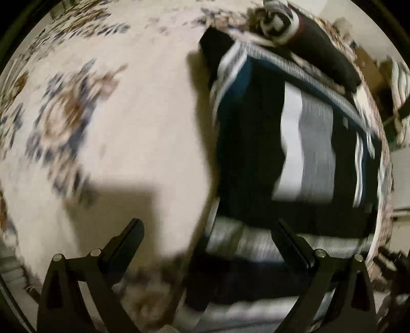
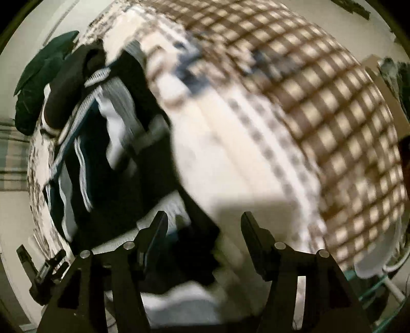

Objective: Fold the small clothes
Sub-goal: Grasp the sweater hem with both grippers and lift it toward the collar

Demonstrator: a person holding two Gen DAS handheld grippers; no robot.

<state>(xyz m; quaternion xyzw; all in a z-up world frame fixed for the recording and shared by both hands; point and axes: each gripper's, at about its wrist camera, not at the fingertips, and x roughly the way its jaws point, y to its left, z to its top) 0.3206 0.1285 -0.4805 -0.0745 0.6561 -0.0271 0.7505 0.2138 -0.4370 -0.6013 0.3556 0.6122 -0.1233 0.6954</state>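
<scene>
A dark navy and black garment [image 1: 256,143] with white and grey stripes lies folded on a cream patterned rug [image 1: 143,123]. In the left wrist view it fills the right half. My left gripper [image 1: 207,225] is open and empty, above the garment's near left edge. In the right wrist view the same garment [image 2: 102,164] lies at the left. My right gripper [image 2: 203,217] is open and empty, over the garment's near right corner. Both views are blurred by motion.
A black garment and a rolled black-and-white item [image 1: 279,23] lie beyond the striped garment. A dark green cloth [image 2: 38,76] lies at the far left of the right wrist view. The rug's brown checked part [image 2: 320,102] spreads to the right. A white object [image 2: 374,263] sits at the rug's right edge.
</scene>
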